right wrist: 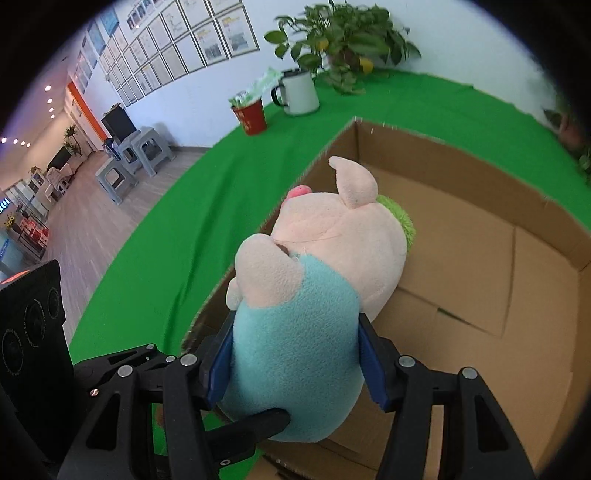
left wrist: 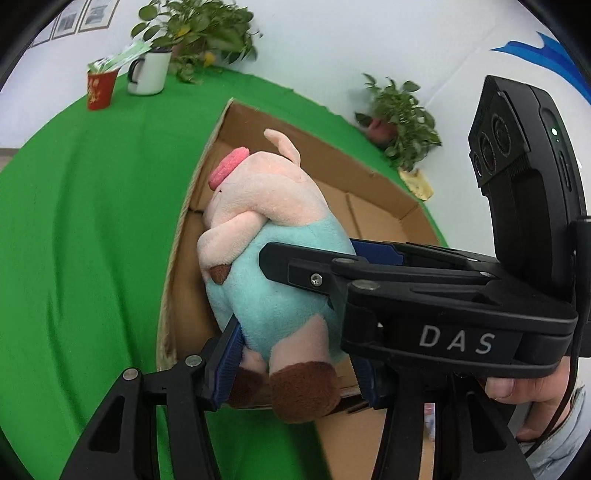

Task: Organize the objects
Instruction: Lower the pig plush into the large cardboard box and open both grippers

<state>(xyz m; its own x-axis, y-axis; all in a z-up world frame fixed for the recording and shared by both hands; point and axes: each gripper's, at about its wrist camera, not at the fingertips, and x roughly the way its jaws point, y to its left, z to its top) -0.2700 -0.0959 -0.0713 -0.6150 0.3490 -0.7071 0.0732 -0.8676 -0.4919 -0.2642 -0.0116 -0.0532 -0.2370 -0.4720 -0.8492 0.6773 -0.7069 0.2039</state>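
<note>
A plush pig (left wrist: 273,295) with a pink head, teal shirt and brown feet hangs over the open cardboard box (left wrist: 373,218). My left gripper (left wrist: 295,373) is shut on its lower body near the legs, blue pads pressing both sides. My right gripper (left wrist: 317,254) reaches in from the right and clamps the teal belly. In the right wrist view the pig (right wrist: 306,332) sits between the right gripper's (right wrist: 295,369) blue pads, head toward the box (right wrist: 480,258). A left gripper finger (right wrist: 258,424) shows under the pig.
A green cloth (left wrist: 92,240) covers the table. A red cup (left wrist: 99,88) and a white mug (left wrist: 149,72) stand at the far left with a potted plant (left wrist: 199,33) behind. A second plant (left wrist: 402,118) sits beyond the box. A hand (left wrist: 517,387) grips the right gripper's handle.
</note>
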